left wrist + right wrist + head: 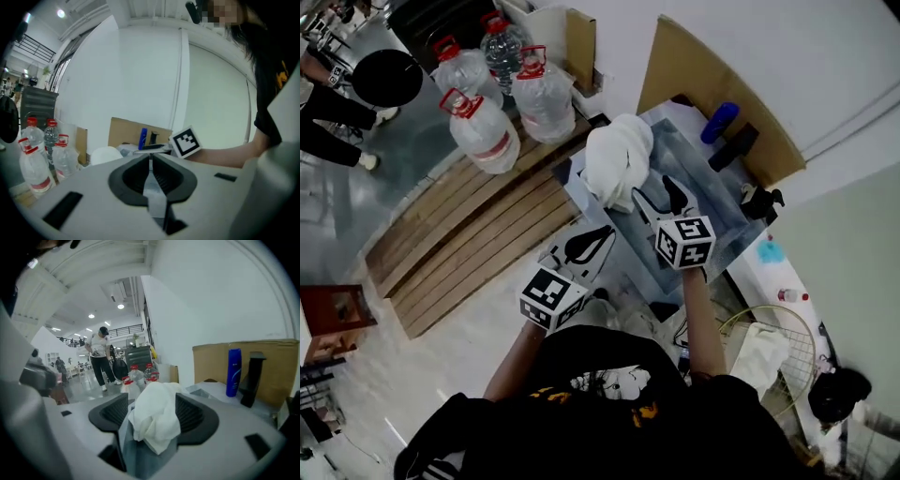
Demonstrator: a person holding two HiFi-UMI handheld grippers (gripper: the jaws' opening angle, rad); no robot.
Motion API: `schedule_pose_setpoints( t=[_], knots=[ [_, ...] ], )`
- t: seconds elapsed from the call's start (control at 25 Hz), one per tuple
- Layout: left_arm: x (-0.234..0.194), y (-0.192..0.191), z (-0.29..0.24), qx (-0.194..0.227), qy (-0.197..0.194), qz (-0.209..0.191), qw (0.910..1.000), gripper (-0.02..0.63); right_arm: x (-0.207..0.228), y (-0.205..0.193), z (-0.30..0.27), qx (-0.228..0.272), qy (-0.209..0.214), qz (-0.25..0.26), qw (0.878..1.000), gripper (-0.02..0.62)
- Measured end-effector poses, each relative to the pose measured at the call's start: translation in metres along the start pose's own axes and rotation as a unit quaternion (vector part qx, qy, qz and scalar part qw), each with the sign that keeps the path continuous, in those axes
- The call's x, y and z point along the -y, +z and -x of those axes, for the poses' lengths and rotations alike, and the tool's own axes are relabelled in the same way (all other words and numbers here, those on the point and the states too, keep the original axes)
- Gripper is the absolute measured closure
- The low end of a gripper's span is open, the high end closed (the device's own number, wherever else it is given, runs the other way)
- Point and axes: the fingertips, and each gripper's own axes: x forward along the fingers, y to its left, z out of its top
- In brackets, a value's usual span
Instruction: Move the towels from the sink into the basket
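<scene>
White wall point(750, 47) backs the steel sink point(712, 211), over which the right claw point(657, 197) is spread, its tips close to a bunched white towel point(617, 159) on the sink's rim, not pinching it. Beside it the left claw point(586, 246) is pressed together, empty. Farther out, another towel point(757, 354) lies in the wire basket point(769, 308); water jugs point(483, 131) stand on wooden boards point(478, 234).

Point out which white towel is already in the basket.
The towel lying in the wire basket at the person's right. The other towel sits bunched on the corner of the sink.
</scene>
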Motion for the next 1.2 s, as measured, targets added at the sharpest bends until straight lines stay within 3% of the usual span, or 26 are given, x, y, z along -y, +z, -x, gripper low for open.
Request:
schedule_pose_setpoints(
  t=[0.2,0.32,0.44,0.52,0.72,0.84,1.0,1.2],
  knots=[
    [-0.040,-0.008,0.028,-0.004,0.047,0.020,0.9987,0.583,0.028,-0.053,-0.091,-0.111,-0.021,0.003,0.994,0.249],
    [-0.059,-0.015,0.041,-0.010,0.073,0.033,0.9968,0.583,0.045,-0.093,-0.125,-0.171,-0.021,-0.059,0.983,0.216],
    [-0.074,-0.023,0.050,-0.018,0.091,0.041,0.9948,0.583,0.039,-0.104,-0.148,-0.171,0.006,-0.145,0.974,0.213],
    [-0.081,-0.026,0.054,-0.022,0.100,0.043,0.9938,0.583,0.027,-0.105,-0.164,-0.170,0.023,-0.159,0.972,0.213],
    [-0.088,-0.030,0.062,-0.028,0.114,0.049,0.9919,0.583,0.016,-0.117,-0.187,-0.196,0.026,-0.108,0.974,0.221],
    [-0.090,-0.031,0.061,-0.023,0.121,0.048,0.9913,0.583,0.013,-0.116,-0.187,-0.193,0.035,-0.064,0.979,0.349],
    [-0.088,-0.035,0.061,-0.025,0.116,0.045,0.9919,0.583,0.009,-0.097,-0.167,-0.161,0.013,-0.013,0.987,0.468],
    [-0.081,-0.025,0.051,-0.024,0.084,0.028,0.9958,0.583,0.005,-0.049,-0.118,-0.095,0.004,0.013,0.995,0.488]
  ],
)
